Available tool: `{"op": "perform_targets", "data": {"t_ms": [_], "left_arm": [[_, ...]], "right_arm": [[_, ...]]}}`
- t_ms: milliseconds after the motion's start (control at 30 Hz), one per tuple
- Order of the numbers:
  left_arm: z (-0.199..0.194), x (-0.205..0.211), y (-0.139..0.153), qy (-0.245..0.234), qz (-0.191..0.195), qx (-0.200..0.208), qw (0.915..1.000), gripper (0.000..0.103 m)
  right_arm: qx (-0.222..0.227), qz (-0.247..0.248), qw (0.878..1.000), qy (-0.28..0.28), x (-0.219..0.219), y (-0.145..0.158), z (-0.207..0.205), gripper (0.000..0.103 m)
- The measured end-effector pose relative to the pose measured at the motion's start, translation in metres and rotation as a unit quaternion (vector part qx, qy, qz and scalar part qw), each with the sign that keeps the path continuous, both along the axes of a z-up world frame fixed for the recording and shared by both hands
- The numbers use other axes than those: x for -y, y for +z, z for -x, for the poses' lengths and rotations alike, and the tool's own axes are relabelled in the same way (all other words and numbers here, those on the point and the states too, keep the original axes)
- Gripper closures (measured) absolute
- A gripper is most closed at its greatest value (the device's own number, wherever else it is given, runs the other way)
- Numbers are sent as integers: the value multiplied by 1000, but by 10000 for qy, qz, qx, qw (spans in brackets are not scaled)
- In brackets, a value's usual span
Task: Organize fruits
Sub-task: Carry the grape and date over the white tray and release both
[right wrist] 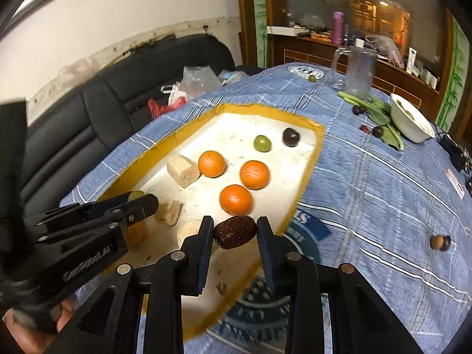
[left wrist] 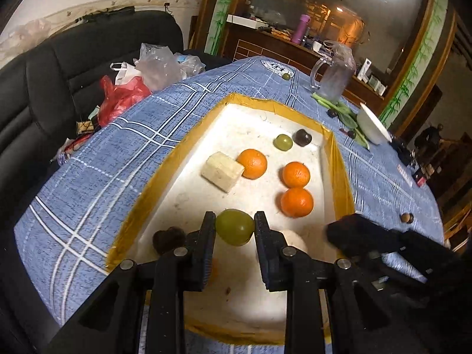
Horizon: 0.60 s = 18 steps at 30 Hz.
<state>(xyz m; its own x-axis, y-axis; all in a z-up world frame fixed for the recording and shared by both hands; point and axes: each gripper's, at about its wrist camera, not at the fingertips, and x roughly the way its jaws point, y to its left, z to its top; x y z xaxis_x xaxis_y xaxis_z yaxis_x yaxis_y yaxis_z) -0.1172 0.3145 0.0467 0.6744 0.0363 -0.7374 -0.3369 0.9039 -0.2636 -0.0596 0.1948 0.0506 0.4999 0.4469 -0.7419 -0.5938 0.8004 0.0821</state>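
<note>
A white tray with a yellow rim [left wrist: 339,159] [right wrist: 312,126] lies on the blue checked tablecloth. In it are three oranges [left wrist: 296,202] [right wrist: 236,200], a small green fruit [left wrist: 283,142] [right wrist: 262,143], a dark plum [left wrist: 303,137] [right wrist: 291,137] and pale cut chunks [left wrist: 222,171] [right wrist: 183,169]. My left gripper [left wrist: 234,227] is shut on a green fruit [left wrist: 234,226] over the tray's near end. My right gripper [right wrist: 235,231] is shut on a dark brown fruit [right wrist: 235,232] above the tray's near right rim. A dark fruit [left wrist: 168,238] lies left of the left fingers.
A clear jug [left wrist: 334,72] [right wrist: 358,70], green leaves [right wrist: 380,115], a white bowl [left wrist: 373,125] [right wrist: 413,122] and small dark fruits [right wrist: 377,131] sit at the table's far right. A brown nut [right wrist: 439,242] lies right. A black sofa with plastic bags [left wrist: 126,94] stands left.
</note>
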Motion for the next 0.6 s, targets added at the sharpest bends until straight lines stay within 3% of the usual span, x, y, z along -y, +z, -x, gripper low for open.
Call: {"op": "perform_targets", "data": {"t_ms": [100,167,233,433,500,600], "left_arm": [[0,1,4,81,-79,55,9999,65],[4,0,10,67,-28,206,9998,50],[9,-1,15,155,-69,332,9993,44],[23,2,24,194,18,501,9986,39],[26,5,27,193,0,530,9984,37],[32,13,34,191,-152,499,9985,37]], "right_arm": [[-63,54,9999,-123,-3,-6,-5,70],[-77,-14,9998,-187,2,-4,-7,68],[-10,-35,9997,-252,9,0,-5,67],[-11,-462,9969,-637,47,16,5,59],[-21,-733,9939,-825,64,18,13,52],[-130,-1156,9878,-1038,85,18,23,51]]}}
